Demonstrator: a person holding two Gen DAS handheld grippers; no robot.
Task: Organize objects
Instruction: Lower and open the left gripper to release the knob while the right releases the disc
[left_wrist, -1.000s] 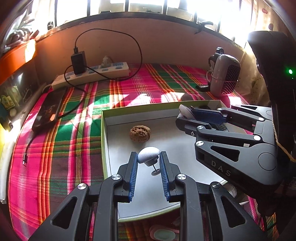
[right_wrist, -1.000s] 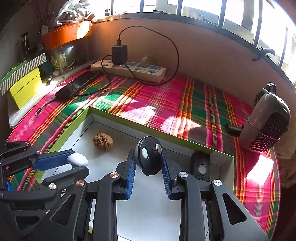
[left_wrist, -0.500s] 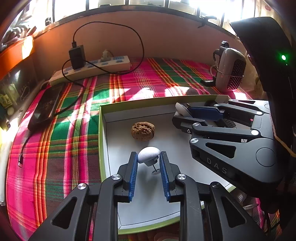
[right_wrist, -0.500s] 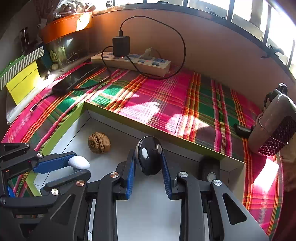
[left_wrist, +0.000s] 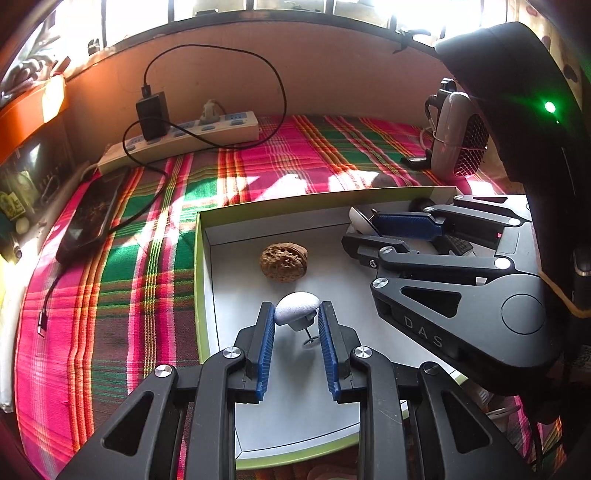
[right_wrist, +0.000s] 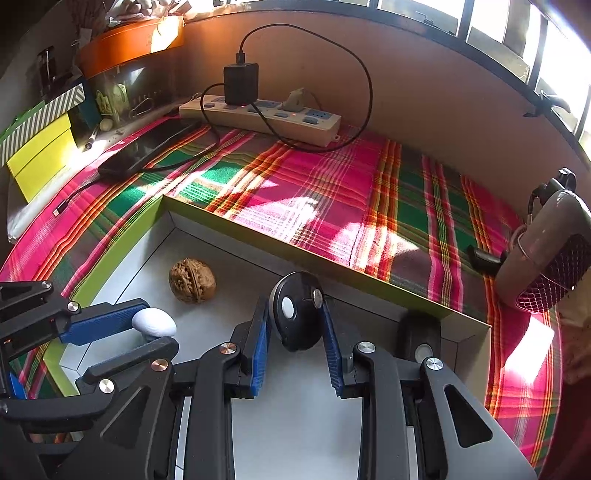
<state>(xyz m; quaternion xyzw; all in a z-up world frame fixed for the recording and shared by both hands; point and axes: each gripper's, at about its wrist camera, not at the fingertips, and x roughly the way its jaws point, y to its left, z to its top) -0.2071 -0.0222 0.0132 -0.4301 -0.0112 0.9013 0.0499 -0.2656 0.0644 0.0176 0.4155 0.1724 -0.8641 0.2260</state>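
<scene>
My left gripper (left_wrist: 296, 314) is shut on a small white oval piece with a stem (left_wrist: 297, 307), held over the white floor of a green-rimmed box (left_wrist: 198, 258). It also shows in the right wrist view (right_wrist: 154, 321). My right gripper (right_wrist: 295, 314) is shut on a black round device with a white button (right_wrist: 293, 314), over the same box (right_wrist: 122, 243). A walnut (left_wrist: 283, 261) lies on the box floor, beyond both grippers; it also shows in the right wrist view (right_wrist: 192, 285). A black oblong device (right_wrist: 421, 338) lies in the box's far right corner.
The box sits on a pink and green plaid cloth (left_wrist: 110, 295). A power strip with a black charger (left_wrist: 177, 136) lies at the back wall. A dark phone (left_wrist: 92, 218) lies left on the cloth. A small grey fan (left_wrist: 458, 140) stands at the right. Yellow and striped boxes (right_wrist: 37, 147) stand far left.
Both grippers have drawn back and risen slightly over the box, each keeping its object. The walnut and the black oblong device stay put.
</scene>
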